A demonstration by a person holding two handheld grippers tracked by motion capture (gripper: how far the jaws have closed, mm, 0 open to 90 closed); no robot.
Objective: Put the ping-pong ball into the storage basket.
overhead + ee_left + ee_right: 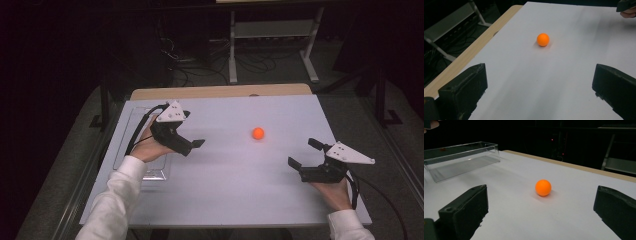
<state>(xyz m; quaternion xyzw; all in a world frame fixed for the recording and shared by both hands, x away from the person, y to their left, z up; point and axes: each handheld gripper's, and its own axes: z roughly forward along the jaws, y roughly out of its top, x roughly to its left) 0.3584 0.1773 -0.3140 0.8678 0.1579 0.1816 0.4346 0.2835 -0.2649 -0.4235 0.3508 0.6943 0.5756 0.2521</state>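
Note:
A small orange ball (258, 133) rests on the white tabletop (235, 195), between the two hands. My left gripper (192, 131) is held at the left, pointing right toward the ball, jaws wide apart and empty. At the right, near the table's edge, my right gripper (304, 153) also stands open and empty, aimed left at the ball. In the left gripper view the ball (543, 39) lies well ahead of the left gripper (539, 87). The ball (543, 187) sits closer in the right gripper view, just beyond the right gripper (540, 212).
A clear plastic tray (154, 174) lies on the table's left side, under the left hand; it appears empty in the right gripper view (461, 157). A wooden strip (220, 91) borders the far edge. Beyond stand a metal frame (272, 40) and floor cables.

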